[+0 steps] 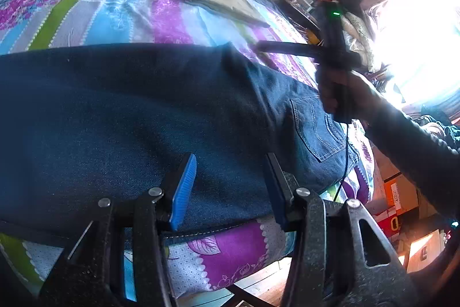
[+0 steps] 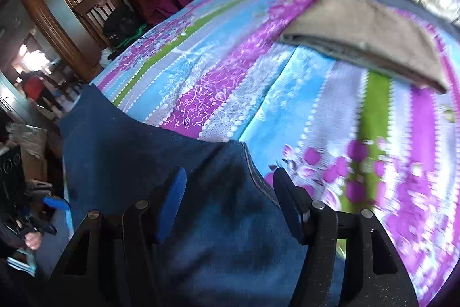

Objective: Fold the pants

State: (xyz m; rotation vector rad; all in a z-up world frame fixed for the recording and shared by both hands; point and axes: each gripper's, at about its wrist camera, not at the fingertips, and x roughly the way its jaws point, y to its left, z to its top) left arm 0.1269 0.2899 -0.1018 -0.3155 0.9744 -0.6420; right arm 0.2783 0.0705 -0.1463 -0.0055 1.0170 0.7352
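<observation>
Striped bedspread [image 1: 120,10] carries the jeans [image 1: 115,117]; my left gripper [image 1: 230,186] and right gripper [image 2: 230,206] both hover spread above them.

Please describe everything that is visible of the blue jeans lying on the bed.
The jeans are dark blue denim, spread flat across a striped floral bedcover near the bed's front edge. A back pocket with pale stitching faces up at the right end, and a light-stitched edge runs along the near side. The left claw and the right claw are both open, each with denim between its blue pads; whether the pads touch the cloth is unclear.
</observation>
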